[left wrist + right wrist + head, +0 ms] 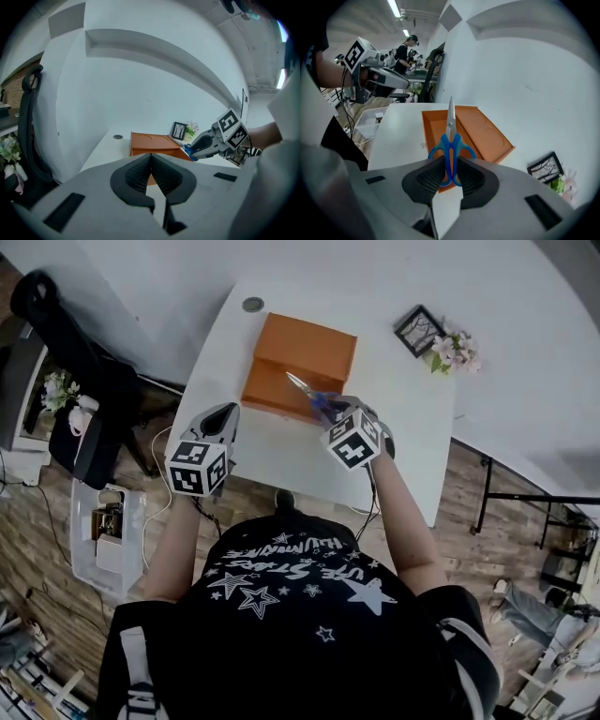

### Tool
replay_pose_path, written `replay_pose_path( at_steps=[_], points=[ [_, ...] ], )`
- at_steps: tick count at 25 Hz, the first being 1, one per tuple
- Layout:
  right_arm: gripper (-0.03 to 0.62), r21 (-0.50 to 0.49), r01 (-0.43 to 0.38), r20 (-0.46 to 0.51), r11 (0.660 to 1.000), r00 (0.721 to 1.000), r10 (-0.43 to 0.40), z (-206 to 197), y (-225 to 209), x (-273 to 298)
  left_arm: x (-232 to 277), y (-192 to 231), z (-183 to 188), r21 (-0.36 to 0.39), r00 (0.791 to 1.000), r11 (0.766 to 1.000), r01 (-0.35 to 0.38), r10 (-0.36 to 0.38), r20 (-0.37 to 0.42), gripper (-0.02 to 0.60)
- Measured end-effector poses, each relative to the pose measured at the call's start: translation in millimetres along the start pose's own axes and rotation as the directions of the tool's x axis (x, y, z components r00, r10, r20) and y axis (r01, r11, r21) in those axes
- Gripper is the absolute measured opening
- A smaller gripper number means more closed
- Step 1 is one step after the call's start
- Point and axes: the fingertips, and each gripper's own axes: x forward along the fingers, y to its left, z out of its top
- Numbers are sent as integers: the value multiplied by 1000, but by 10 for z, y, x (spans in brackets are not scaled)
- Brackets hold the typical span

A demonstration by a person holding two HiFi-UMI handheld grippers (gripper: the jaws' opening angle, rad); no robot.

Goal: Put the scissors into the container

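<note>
The orange container (300, 367) lies on the white table (403, 437), toward its far side. My right gripper (330, 409) is shut on blue-handled scissors (309, 395); their blades point out over the container's near edge. In the right gripper view the scissors (451, 140) stand between the pads, with the tip above the orange container (480, 129). My left gripper (222, 416) hovers over the table's near-left part, shut and holding nothing. In the left gripper view its jaws (151, 161) meet in front of the container (152, 143).
A framed picture (419, 330) and a small bunch of flowers (455, 350) sit at the table's far right. A round grommet (252, 305) lies behind the container. A black chair (66, 343) and a white floor bin (103, 540) stand to the left.
</note>
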Motion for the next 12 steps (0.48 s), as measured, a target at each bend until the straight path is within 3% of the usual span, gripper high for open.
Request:
replay_pose_path(
  at_steps=[7,12],
  points=[
    [100,-126,-137,-111,983,986,123,161,-14,478,95,351,88,-31,996,996,-88,88,4,18],
    [100,-208,-149,-192,967,975,109,147,-103,818,239,472,67,-51,993,992,-116,115,-12,18]
  ],
)
